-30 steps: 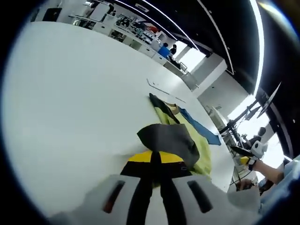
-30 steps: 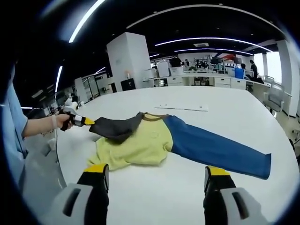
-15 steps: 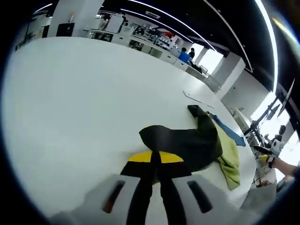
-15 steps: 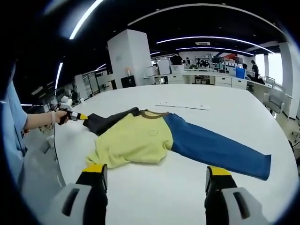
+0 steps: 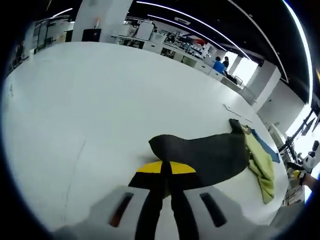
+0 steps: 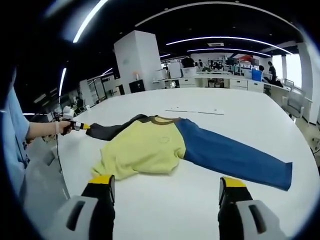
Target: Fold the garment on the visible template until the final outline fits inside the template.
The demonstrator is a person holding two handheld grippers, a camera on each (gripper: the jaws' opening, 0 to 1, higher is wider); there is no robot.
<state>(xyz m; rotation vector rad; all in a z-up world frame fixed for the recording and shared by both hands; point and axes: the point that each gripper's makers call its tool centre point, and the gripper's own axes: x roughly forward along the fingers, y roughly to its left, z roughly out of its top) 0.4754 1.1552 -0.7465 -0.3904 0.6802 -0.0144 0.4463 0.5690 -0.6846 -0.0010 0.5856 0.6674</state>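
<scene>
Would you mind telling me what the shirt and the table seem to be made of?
The shirt looks like soft matte knit fabric, perhaps cotton: it drapes and wrinkles, and its dark sleeve stretches from the left tool. The table looks hard and smooth, likely white laminate with a faint sheen.

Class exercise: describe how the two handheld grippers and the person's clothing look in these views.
Both grippers have pale grey bodies and black jaws capped with yellow: the left gripper, with a red slot marking, and the right gripper, whose slots are dark. The person wears a light blue sleeve.
</scene>
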